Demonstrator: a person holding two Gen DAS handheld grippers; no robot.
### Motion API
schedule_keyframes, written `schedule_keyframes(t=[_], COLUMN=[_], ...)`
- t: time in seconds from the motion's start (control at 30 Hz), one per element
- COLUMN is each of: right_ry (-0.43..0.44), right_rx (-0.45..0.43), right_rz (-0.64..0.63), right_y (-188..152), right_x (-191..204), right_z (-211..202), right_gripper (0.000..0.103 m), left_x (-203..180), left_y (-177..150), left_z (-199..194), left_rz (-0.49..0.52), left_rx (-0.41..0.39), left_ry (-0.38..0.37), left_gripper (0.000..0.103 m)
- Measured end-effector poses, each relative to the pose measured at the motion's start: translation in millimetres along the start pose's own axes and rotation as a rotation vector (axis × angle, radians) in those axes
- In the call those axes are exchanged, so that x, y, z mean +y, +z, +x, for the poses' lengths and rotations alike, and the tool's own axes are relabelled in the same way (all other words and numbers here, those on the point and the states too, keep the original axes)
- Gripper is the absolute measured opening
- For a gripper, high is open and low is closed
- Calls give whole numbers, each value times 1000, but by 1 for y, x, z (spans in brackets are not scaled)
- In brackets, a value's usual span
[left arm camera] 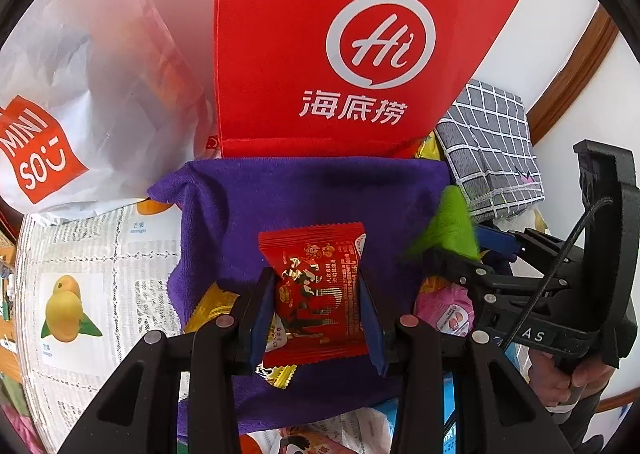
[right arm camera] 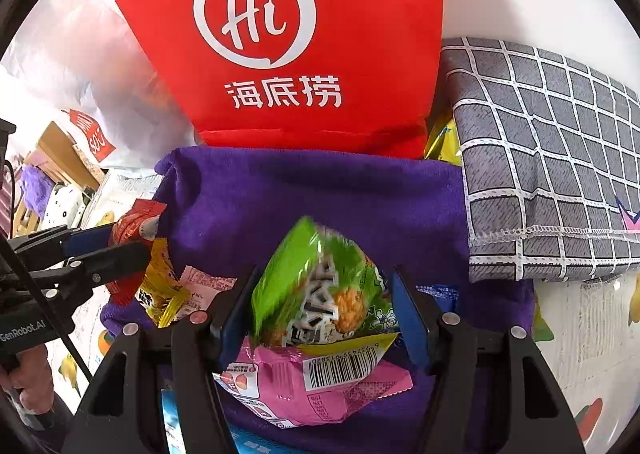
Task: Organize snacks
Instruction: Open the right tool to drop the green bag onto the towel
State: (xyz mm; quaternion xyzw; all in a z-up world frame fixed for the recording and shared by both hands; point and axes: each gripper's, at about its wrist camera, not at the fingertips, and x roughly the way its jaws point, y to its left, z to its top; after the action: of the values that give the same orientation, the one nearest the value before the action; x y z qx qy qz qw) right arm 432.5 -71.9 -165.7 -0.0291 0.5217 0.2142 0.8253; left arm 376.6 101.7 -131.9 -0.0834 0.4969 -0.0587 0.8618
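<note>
My left gripper is shut on a red snack packet, held above a purple towel. In the right wrist view the same gripper enters from the left with the red packet. My right gripper is shut on a green snack packet, lifted over a pink packet on the purple towel. The left wrist view shows the right gripper with the green packet at its tip. A red bag with a white logo stands just behind the towel.
A white MINISO bag leans left of the red bag. A grey checked cloth lies to the right. Yellow packets and other snacks rest on the towel. A fruit-print tablecloth covers the table.
</note>
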Motion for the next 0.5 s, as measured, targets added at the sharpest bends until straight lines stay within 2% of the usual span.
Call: schedule_keyframes(t=[0.1,0.5], right_ry=[-10,67], right_rx=[0,-33], right_rz=[-20,10], right_y=[0,3], right_x=[2,4], right_z=[-1,-21], right_gripper=[65,65], left_x=[-1,-4], left_y=[0,-1], left_z=[2,10], left_rz=[1,-8], left_rx=[7,29], left_ry=[-1,-21], left_gripper=[38,38])
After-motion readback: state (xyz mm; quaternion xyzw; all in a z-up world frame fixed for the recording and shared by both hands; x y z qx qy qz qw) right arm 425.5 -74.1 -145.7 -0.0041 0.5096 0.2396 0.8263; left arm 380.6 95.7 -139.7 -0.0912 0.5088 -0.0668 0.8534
